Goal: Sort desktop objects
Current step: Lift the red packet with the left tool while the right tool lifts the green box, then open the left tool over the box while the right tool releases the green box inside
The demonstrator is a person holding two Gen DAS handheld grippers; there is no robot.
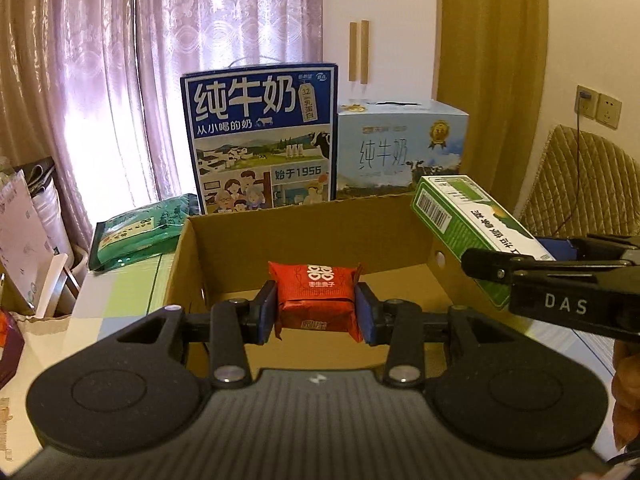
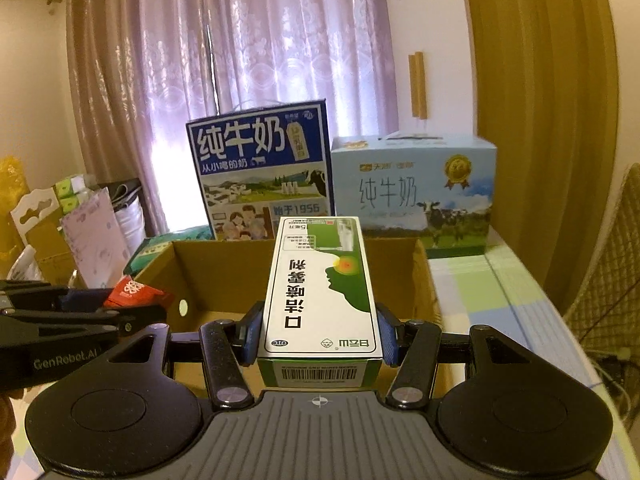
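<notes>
Left gripper (image 1: 316, 307) jaws clamping crinkly red packet (image 1: 316, 293), right gripper (image 2: 320, 330) jaws pinching glossy rectangular carton (image 2: 322, 292), over cardboard box (image 1: 224, 240)

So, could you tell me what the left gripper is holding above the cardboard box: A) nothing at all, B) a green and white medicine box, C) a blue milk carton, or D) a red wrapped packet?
D: in the left wrist view the left gripper has its blue pads closed on the red wrapped packet over the open cardboard box; the green and white medicine box sits in the right gripper.
</notes>
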